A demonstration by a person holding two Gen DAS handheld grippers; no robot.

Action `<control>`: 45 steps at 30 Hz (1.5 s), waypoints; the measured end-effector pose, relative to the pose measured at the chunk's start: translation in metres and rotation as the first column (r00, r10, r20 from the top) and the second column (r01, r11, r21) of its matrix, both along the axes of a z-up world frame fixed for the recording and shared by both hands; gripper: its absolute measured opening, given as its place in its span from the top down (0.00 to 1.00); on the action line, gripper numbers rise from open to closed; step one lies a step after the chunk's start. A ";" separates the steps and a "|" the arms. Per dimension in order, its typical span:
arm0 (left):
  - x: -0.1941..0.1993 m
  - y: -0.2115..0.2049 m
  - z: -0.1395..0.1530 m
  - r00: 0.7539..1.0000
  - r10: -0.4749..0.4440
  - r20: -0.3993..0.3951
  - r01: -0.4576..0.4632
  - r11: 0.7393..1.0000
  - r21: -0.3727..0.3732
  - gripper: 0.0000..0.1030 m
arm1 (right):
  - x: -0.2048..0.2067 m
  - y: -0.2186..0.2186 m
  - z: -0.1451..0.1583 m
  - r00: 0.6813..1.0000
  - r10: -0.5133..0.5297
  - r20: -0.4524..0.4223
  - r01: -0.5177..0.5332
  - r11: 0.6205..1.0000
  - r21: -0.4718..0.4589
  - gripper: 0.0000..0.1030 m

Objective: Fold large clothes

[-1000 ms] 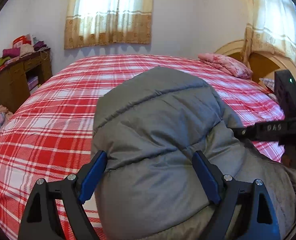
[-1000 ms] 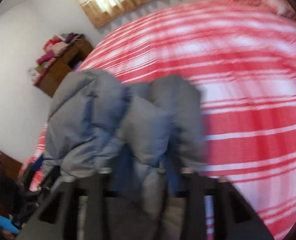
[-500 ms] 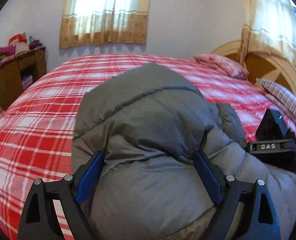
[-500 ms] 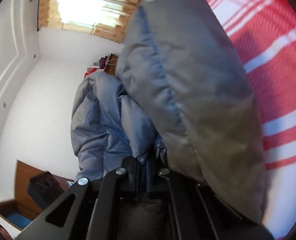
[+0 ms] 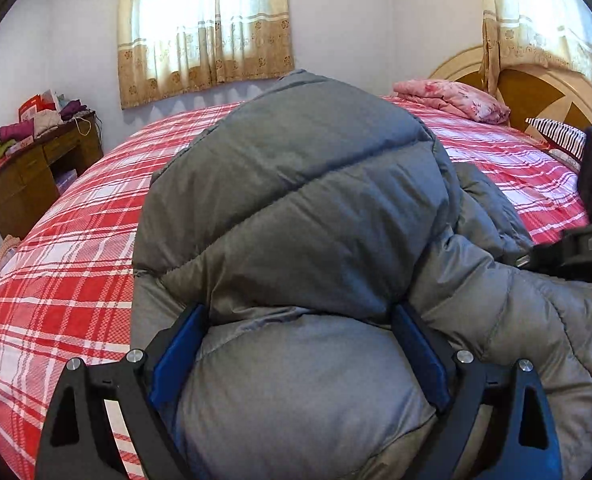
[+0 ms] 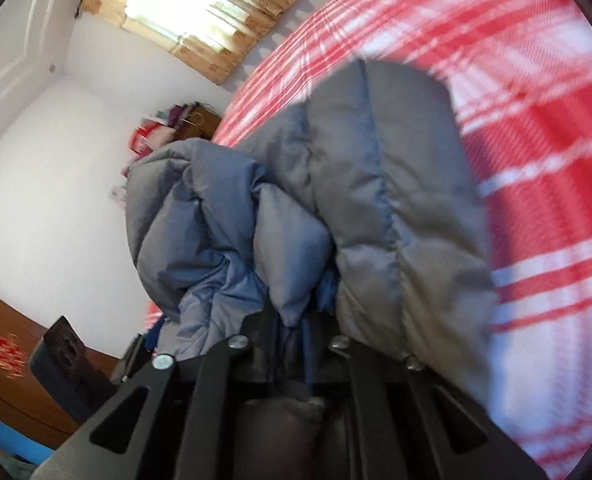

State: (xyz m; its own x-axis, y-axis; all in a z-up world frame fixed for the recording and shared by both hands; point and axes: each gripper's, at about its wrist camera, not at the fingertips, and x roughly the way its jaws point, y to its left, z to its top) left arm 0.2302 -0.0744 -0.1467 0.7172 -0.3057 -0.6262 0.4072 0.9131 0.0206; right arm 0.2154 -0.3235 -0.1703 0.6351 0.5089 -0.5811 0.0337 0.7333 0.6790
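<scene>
Grey quilted padding fills both views: a large puffy grey down jacket [image 5: 296,208], bunched into a thick mound, held above a bed covered with a red and white plaid sheet [image 5: 67,240].

In the left wrist view the jacket takes up the centre and lower right of the frame. The left gripper [image 5: 296,344], with blue pads [image 5: 175,354] on black arms, stands wide, its two fingers spread around a fat doubled bulge of the jacket and pressed into both its sides. At the right edge of the frame the black body of the right gripper [image 5: 580,248] shows, against the jacket.

In the right wrist view, which is blurred by motion, the right gripper [image 6: 293,344] is drawn narrow, pinching gathered jacket folds at the lower centre; the fabric [image 6: 336,200] rises from it toward the middle of the frame.

The step in hand looks like carrying a doubled-over part of the jacket across to make a fold. The next move probably calls for both grippers to lower the bundle onto the sheet together and lay it flat, since this springy filling is likely to puff open.

No true containers appear. At the left edge of the left view, a brown wooden desk [image 5: 35,176] bears a pile of folded clothes [image 5: 35,124]. A folded pink blanket [image 5: 456,98] lies at the upper right beside a wooden headboard [image 5: 536,96].
</scene>
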 end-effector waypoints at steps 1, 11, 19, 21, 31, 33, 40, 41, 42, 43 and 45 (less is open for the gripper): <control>0.001 0.001 0.002 1.000 0.000 -0.009 0.000 1.000 -0.002 0.09 | -0.005 0.000 0.012 1.000 -0.005 0.015 0.006 0.999 -0.049 0.69; -0.001 0.031 0.047 0.999 0.036 -0.038 -0.036 0.999 0.004 0.09 | -0.010 0.003 0.082 0.994 -0.032 0.104 0.067 0.931 -0.359 0.47; 0.036 0.065 0.073 0.971 0.240 -0.010 -0.240 0.971 -0.013 0.09 | 0.035 0.050 0.092 0.995 -0.030 0.096 0.070 0.890 -0.451 0.83; 0.048 0.058 0.062 0.965 0.261 -0.038 -0.261 0.965 0.015 0.09 | 0.048 0.059 0.076 0.997 -0.070 0.042 0.082 0.885 -0.458 0.83; 0.060 0.030 0.021 0.966 0.241 -0.088 -0.235 0.969 0.076 0.09 | 0.052 0.034 -0.003 0.983 -0.182 -0.023 0.155 0.891 -0.426 0.95; 0.066 0.032 0.016 0.963 0.240 -0.119 -0.235 0.971 0.050 0.09 | 0.054 0.037 -0.007 0.985 -0.170 -0.015 0.146 0.886 -0.440 0.96; 0.068 0.013 -0.001 0.958 0.251 -0.137 -0.242 0.967 0.082 0.09 | 0.052 0.033 -0.018 0.983 -0.183 0.030 0.179 0.898 -0.402 0.99; 0.069 0.013 -0.003 0.957 0.252 -0.145 -0.241 0.967 0.084 0.09 | 0.051 0.033 -0.018 0.983 -0.182 0.029 0.178 0.901 -0.397 0.99; 0.069 0.014 -0.004 0.956 0.252 -0.150 -0.241 0.967 0.085 0.09 | 0.051 0.033 -0.017 0.983 -0.180 0.026 0.176 0.901 -0.397 0.99; 0.069 0.014 -0.005 0.956 0.251 -0.152 -0.240 0.967 0.086 0.09 | 0.051 0.034 -0.015 0.984 -0.177 0.023 0.171 0.899 -0.404 0.99; 0.067 0.014 -0.003 0.957 0.248 -0.149 -0.236 0.967 0.097 0.09 | 0.051 0.037 -0.012 0.985 -0.171 0.017 0.162 0.890 -0.425 0.99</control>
